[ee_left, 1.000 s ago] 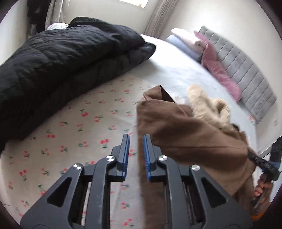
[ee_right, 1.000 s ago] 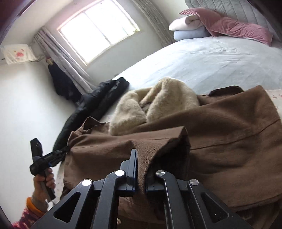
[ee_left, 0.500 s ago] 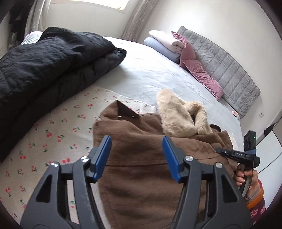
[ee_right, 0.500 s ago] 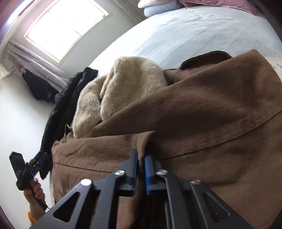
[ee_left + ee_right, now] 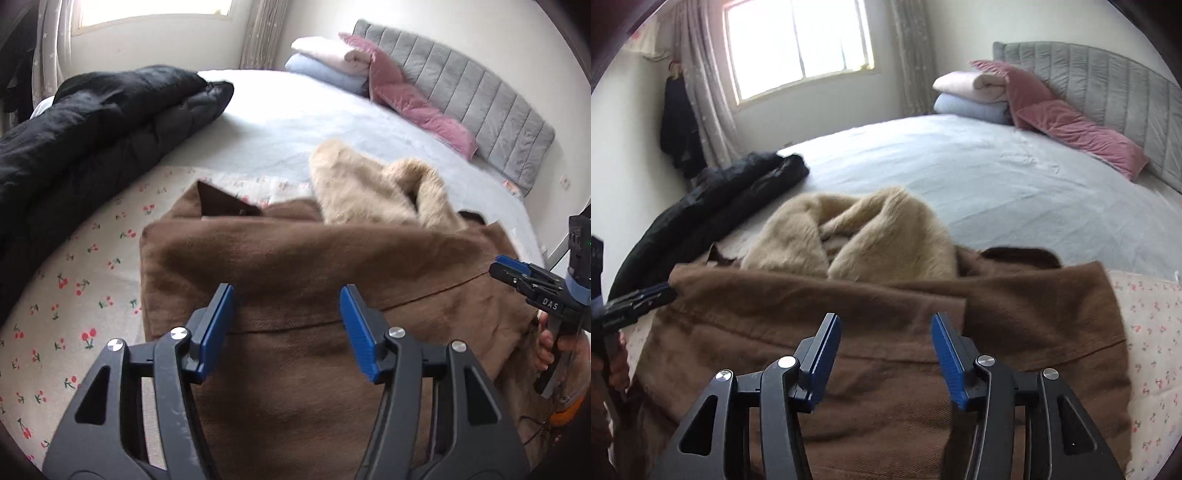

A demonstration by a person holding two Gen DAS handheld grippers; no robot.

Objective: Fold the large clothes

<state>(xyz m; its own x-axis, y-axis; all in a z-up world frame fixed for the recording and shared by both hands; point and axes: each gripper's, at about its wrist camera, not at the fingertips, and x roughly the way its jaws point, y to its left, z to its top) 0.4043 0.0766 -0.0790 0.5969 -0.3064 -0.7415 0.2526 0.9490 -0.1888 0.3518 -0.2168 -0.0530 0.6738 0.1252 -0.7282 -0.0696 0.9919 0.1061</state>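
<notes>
Coat (image 5: 295, 332) lay on the bed (image 5: 295, 122), over the cherry-print sheet (image 5: 74, 295), brown body doubled over, folded edge running across just short of the fur collar (image 5: 369, 184). Left gripper (image 5: 287, 328) hovered over the coat's near-left part, fingers (image 5: 218, 325) spread wide, grasping nothing. Right gripper (image 5: 884, 350) above the middle of the fold, fingers (image 5: 943, 350) likewise released, empty. Black jacket (image 5: 92, 122) well apart at far left; pillows (image 5: 1071, 122) by the headboard (image 5: 1108, 85).

Judgement: one fold laid down, both releases done. Next move likely calls for regrasping a side edge or the hem and carrying it across for a second fold; thick cloth may spring back
</notes>
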